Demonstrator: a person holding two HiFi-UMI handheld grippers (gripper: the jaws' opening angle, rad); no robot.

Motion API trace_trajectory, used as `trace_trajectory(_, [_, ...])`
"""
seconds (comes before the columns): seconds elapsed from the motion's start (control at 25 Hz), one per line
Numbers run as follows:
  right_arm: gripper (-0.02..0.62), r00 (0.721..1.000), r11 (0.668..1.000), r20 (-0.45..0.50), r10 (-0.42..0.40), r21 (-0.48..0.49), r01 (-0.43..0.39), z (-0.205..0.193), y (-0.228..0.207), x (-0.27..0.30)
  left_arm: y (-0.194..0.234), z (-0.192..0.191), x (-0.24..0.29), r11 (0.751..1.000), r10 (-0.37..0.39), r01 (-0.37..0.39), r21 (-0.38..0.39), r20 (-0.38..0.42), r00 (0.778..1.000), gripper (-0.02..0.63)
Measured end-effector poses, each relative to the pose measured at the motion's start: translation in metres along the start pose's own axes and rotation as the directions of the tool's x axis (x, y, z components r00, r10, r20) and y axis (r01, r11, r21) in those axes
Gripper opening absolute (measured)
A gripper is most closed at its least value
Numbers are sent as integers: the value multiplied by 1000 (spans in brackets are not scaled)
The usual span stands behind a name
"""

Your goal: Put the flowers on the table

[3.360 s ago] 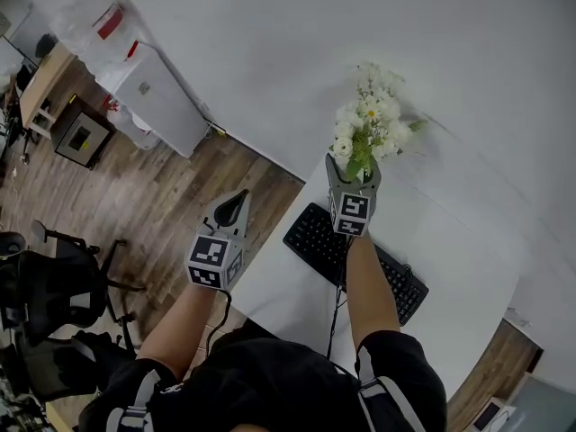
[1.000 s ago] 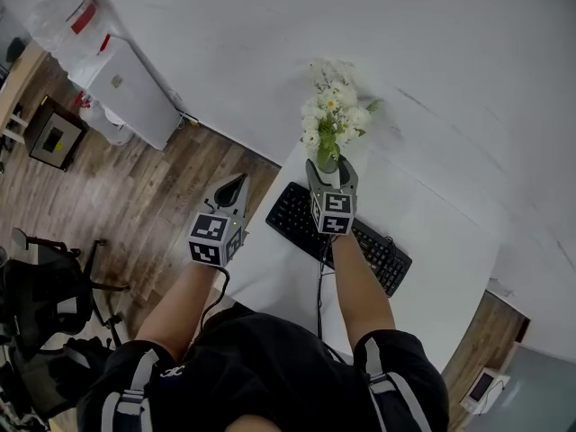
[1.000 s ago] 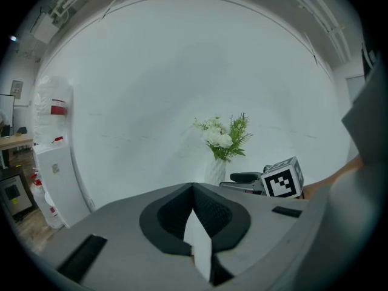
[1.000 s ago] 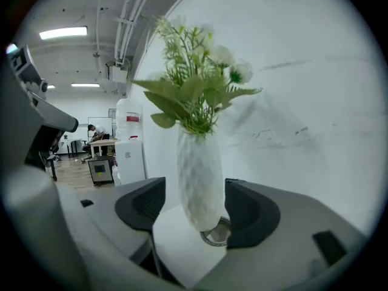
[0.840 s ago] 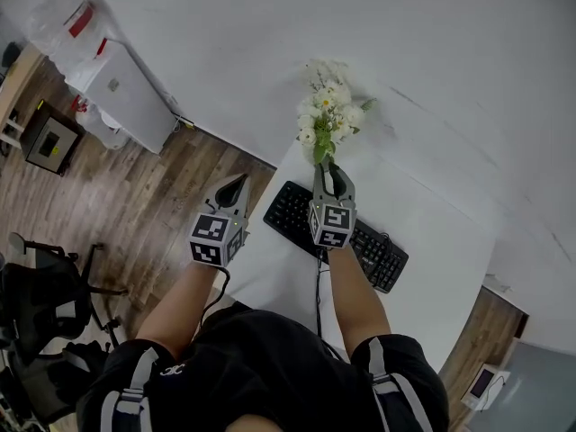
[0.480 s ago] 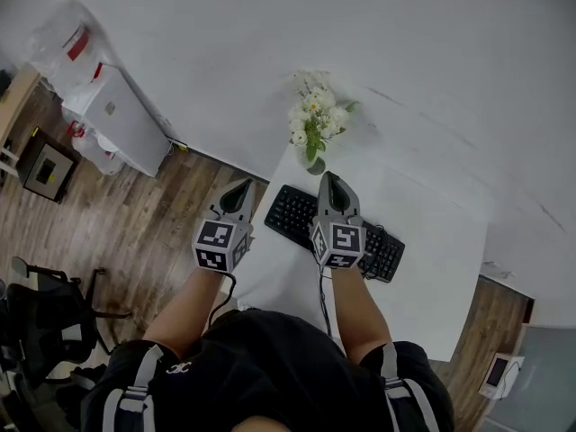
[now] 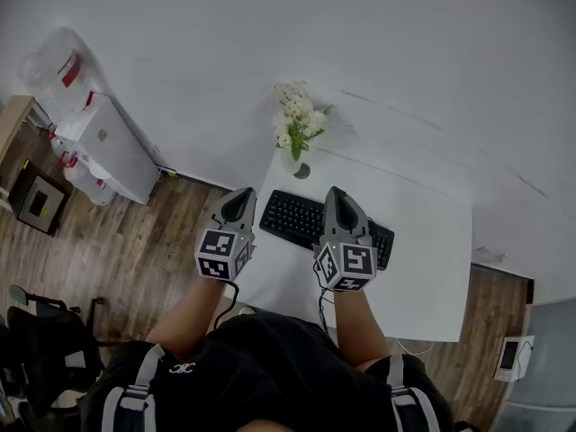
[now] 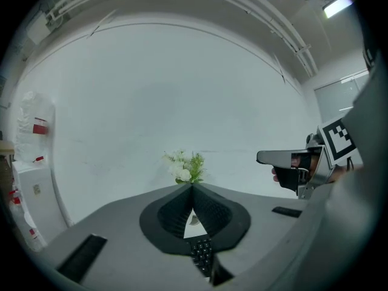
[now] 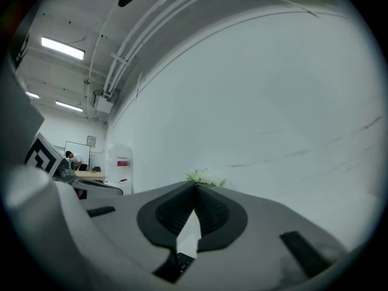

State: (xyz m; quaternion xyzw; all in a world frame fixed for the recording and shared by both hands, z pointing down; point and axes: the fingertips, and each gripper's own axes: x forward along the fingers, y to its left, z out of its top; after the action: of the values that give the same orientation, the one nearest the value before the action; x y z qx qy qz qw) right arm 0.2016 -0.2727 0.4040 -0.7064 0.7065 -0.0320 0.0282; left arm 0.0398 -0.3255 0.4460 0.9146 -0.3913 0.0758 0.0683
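Note:
A bunch of white flowers [image 7: 295, 122] with green leaves stands upright in a small vase [image 7: 302, 170] at the far left corner of the white table [image 7: 432, 241], close to the wall. Nothing touches it. My right gripper [image 7: 335, 193] hovers over the black keyboard [image 7: 292, 217], well short of the vase, jaws shut and empty. My left gripper [image 7: 238, 196] is off the table's left edge, also shut and empty. The flowers [image 8: 185, 167] show just over the closed tips in the left gripper view, and only their tops [image 9: 206, 177] in the right gripper view.
A white cabinet [image 7: 108, 147] and a clear plastic bag [image 7: 58, 66] stand against the wall on the wooden floor at left. A black office chair [image 7: 36, 340] is at lower left. The keyboard's cable runs toward me off the near table edge.
The right gripper let go of the vase, shut, and drew back toward me and upward. The flowers stay standing at the table corner. The left gripper rose a little.

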Motion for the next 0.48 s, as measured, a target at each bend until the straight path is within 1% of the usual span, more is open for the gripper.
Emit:
trace_trajectory(0.24, [2,1000,1000,-17,-19,12,19,-7,7,-22,-4,-3,-14,1000,-12,12,-9,-2,1000,2])
trace_trajectory(0.48, [2,1000,1000,-26,-9,17,10,-10,16,-29,-7,-6,-21,1000,-17,17,-6,-6,1000,2])
